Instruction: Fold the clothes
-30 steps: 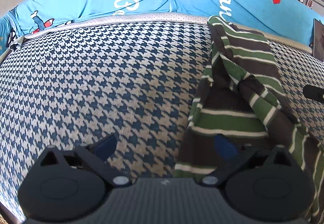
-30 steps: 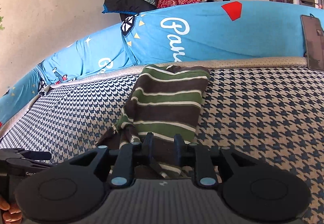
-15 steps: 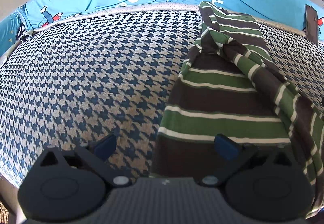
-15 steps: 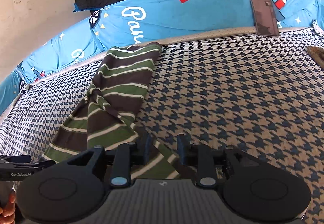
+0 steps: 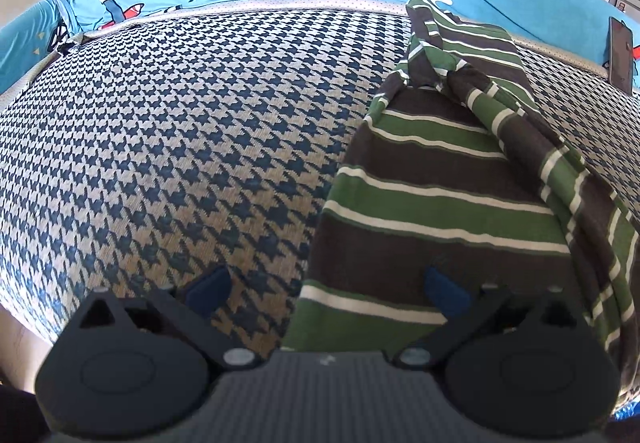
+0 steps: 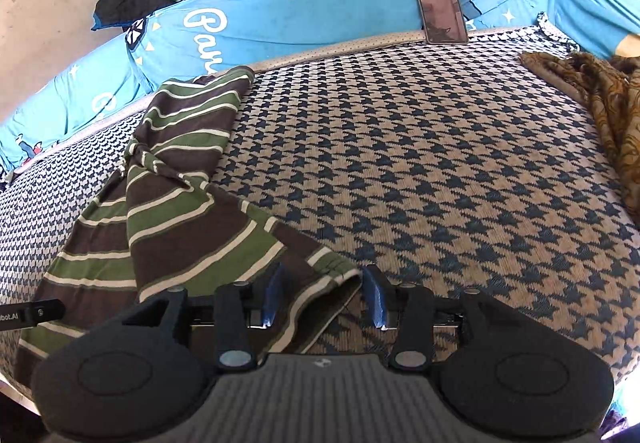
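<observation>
Blue cushion (image 6: 248, 23) reads "Par…". Your right gripper (image 6: 324, 297) is parted, unclenched, straddling the striped garment's (image 6: 180, 211) hem; left gripper (image 5: 326, 289) spread wide, empty.

Bare sofa seat (image 6: 440, 171) lies open between the striped shirt (image 6: 180, 203), brown cloth (image 6: 600, 99) and propped phone (image 6: 440, 7)

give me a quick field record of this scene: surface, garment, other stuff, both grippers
surface: houndstooth cover, blue printed bolster at the far edge
garment: striped shirt, green and brown, lying bunched and twisted, not yet folded
phone: phone leaning against the bolster
other cloth: brown patterned fabric at the right edge
left gripper: left gripper open, near hem of the shirt between its fingers
right gripper: right gripper open, a shirt end lying between its fingers, not clamped
</observation>
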